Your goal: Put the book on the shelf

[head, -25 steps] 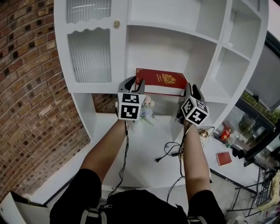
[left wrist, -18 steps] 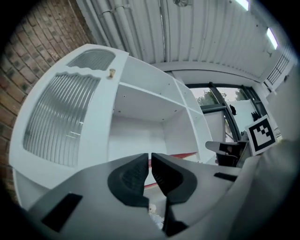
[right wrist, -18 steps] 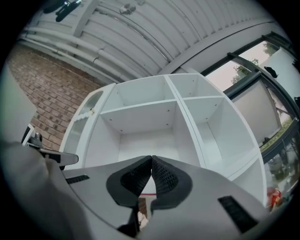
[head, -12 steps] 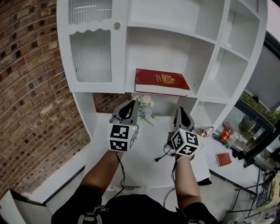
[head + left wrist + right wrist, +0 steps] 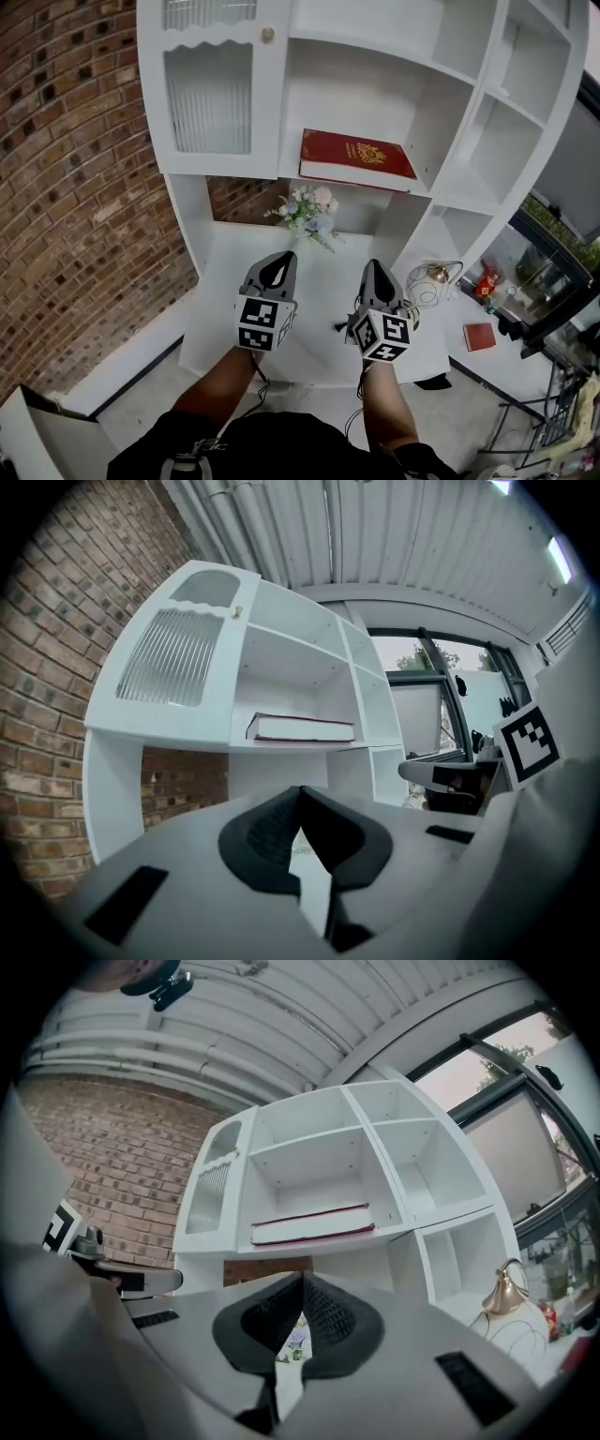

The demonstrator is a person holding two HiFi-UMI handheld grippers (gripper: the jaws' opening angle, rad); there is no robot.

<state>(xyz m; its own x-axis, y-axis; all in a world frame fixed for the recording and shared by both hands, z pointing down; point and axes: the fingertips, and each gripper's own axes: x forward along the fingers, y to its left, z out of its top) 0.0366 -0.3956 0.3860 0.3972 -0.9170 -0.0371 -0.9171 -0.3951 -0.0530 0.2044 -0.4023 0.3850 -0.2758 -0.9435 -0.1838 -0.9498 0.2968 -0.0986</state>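
A red book (image 5: 357, 154) with a gold emblem lies flat on the white shelf (image 5: 441, 195) of the cabinet, apart from both grippers. The same book (image 5: 301, 728) shows side-on in the left gripper view, and the book (image 5: 312, 1223) also lies ahead in the right gripper view. My left gripper (image 5: 277, 269) and right gripper (image 5: 373, 276) hang low over the white desk (image 5: 222, 319), well below the book. Both are shut, jaws tip to tip, holding nothing.
A small flower bunch (image 5: 308, 213) stands at the back of the desk under the shelf. A black cable (image 5: 339, 327) lies between the grippers. A brass bell (image 5: 436, 274) sits at the right, a brick wall (image 5: 66, 178) at the left. A ribbed cabinet door (image 5: 208, 97) is shut.
Both grippers have drawn back and down from the shelf, away from the book, and their jaws have closed empty. The book stays flat on the shelf.
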